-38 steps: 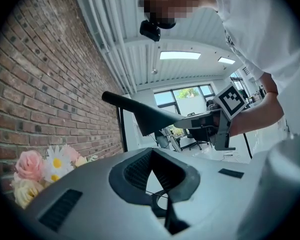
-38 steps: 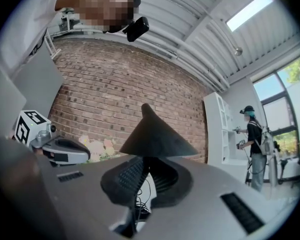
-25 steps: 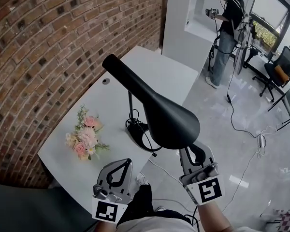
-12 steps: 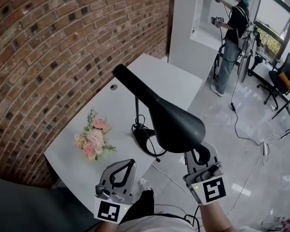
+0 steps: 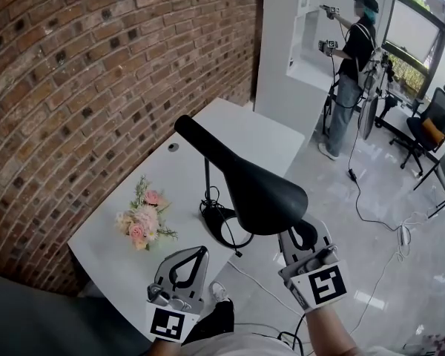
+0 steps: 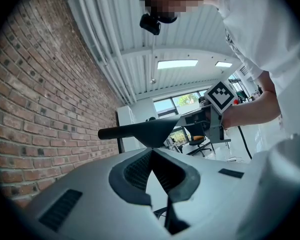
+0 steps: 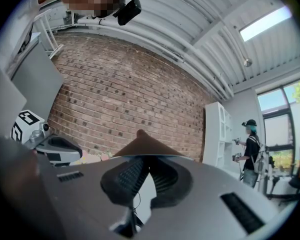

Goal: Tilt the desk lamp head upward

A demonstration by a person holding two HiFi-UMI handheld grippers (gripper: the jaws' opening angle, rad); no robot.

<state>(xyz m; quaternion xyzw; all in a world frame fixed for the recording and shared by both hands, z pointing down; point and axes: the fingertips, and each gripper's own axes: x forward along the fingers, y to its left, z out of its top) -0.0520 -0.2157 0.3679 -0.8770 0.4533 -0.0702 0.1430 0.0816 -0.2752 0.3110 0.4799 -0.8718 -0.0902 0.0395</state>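
You are pressing the shut right tongs [image 5: 300, 233] under the rim of the lamp head [image 5: 261, 196] at lower centre, left tongs [image 5: 199, 251] idling shut and empty; upward tilt looks barely begun.

A red brick wall [image 5: 96, 65] backs a white desk [image 5: 245, 132]. Glossy pale floor [image 5: 400, 258] reflects daylight. White shelving [image 5: 278, 50] and large windows [image 5: 411, 32] stand beyond.

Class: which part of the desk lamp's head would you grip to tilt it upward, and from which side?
Probably the wide rim of the lamp head, approached from underneath on the near side, by the right gripper. Its thin edge suits jaws, and it overhangs far from the stem, so lifting there gives leverage.
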